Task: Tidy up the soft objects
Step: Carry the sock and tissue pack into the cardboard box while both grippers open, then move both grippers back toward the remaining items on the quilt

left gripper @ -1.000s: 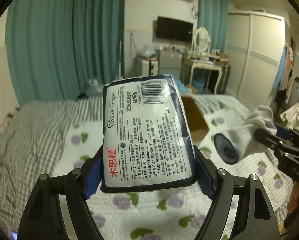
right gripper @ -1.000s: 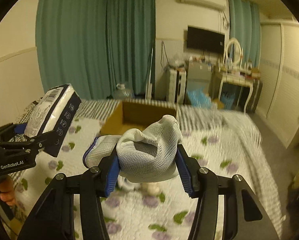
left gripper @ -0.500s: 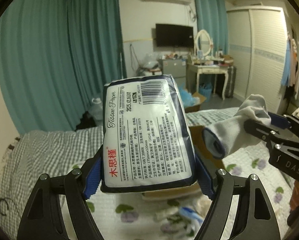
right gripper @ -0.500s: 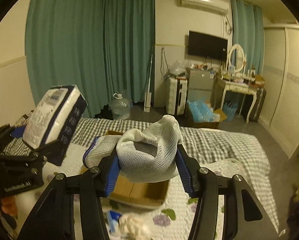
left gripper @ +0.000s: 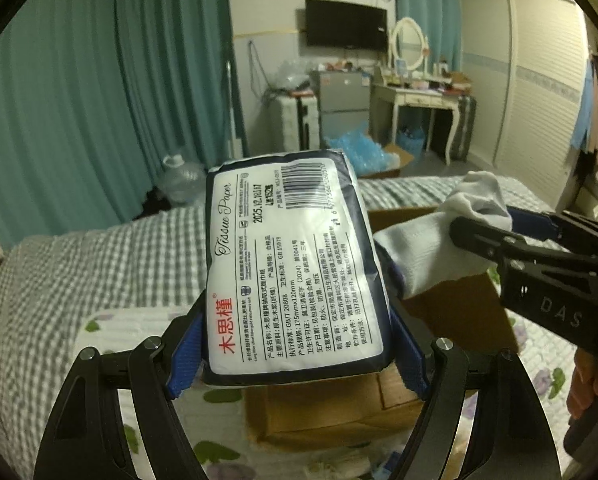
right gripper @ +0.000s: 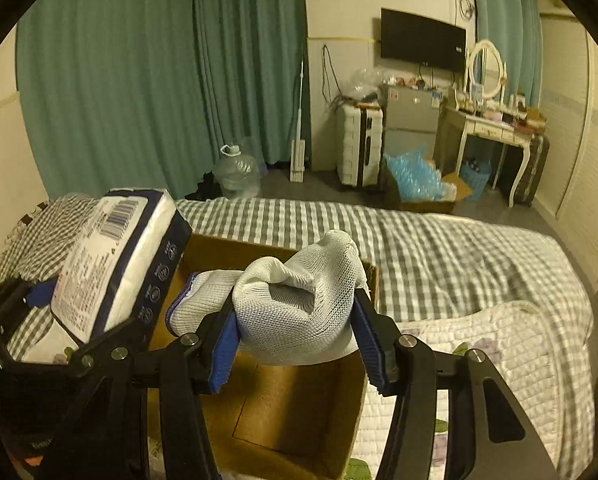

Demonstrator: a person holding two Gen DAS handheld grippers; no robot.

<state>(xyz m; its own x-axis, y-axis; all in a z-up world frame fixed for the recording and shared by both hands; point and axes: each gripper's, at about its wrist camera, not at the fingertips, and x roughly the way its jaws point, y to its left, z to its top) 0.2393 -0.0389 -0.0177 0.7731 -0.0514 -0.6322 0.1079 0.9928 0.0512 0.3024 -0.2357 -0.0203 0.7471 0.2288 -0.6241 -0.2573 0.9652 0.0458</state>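
While both grippers hang above the bed, the entries run as follows.

Left gripper (left gripper: pixel 295 356): raised and level, its blue pads clamped on the lower sides of the tissue pack (left gripper: pixel 293 268); the pack stands upright, label toward the camera.

Right gripper (right gripper: pixel 295 340): held just right of the left one, pads clamped on a bunched white mesh glove (right gripper: pixel 299 308); the glove's cuff sticks out to the left.

Tissue pack, position: in the air over the near left edge of the cardboard box (right gripper: pixel 283 412).

Glove, position: in the air over the open box, just beside the pack; whether they touch cannot be told.

Box: open-topped, brown, resting on the bed (right gripper: pixel 439 256); its inside floor shows bare under the glove.

Edges and room: the box's far wall lies beyond the glove and its right rim under the right pad; checked blanket spreads beyond and a floral quilt (right gripper: pixel 479 360) lies to the right.

Person's hand (left gripper: pixel 591 384): partly seen at the right edge of the left view, on the right gripper's handle.

Change since a second ago: both views have tilted down and closed in on the box, which now sits directly below; the glove has drawn nearer the pack; both grips unchanged.
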